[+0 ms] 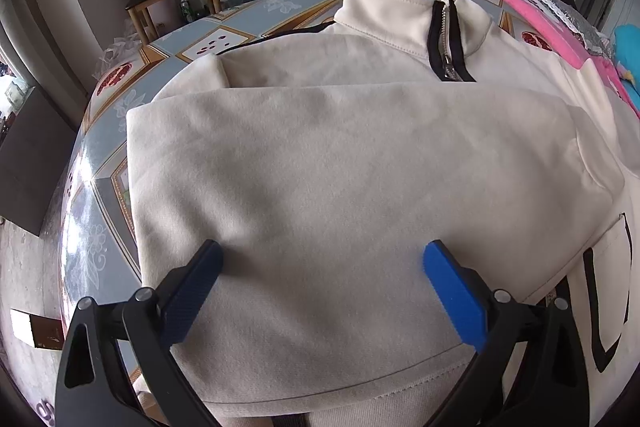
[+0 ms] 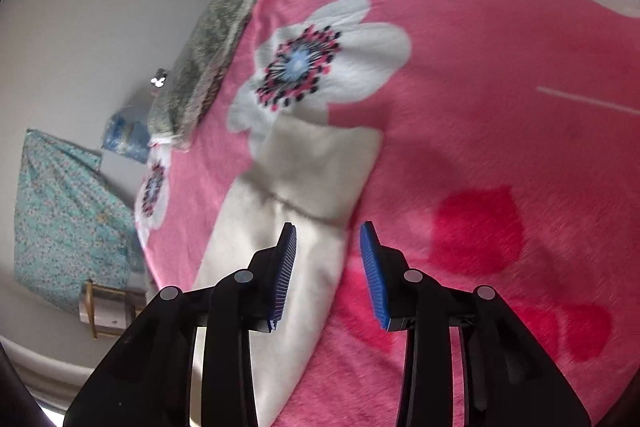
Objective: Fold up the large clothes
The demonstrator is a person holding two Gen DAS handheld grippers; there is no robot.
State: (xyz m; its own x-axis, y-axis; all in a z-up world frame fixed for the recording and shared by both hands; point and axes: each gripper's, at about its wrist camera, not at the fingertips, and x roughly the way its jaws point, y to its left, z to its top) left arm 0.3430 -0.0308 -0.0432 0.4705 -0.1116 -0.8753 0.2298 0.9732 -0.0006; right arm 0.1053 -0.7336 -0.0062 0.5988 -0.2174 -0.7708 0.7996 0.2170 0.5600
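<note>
Low in the left wrist frame, the left tool [image 1: 322, 259] gapes wide over a cream fleece zip-neck sweatshirt [image 1: 340, 163], folded across mid-frame on the fruit-patterned table [image 1: 120, 75]. The right tool [image 2: 328, 237] stands part-open above its cream sleeve [image 2: 296, 211] on a pink flowered blanket [image 2: 460, 75].

A cream zip-neck sweatshirt [image 1: 340, 167] lies flat, collar at twelve o'clock, one side folded across its body, while its cuffed sleeve [image 2: 288, 211] stretches toward one o'clock over a pink flowered blanket [image 2: 460, 87].

Matt cream fleece sweatshirt [image 1: 340, 167] (black metal-toothed zip [image 1: 446, 39]) lies on glossy tablecloth [image 1: 92, 203]; pink blanket [image 2: 460, 75] looks plush.
</note>
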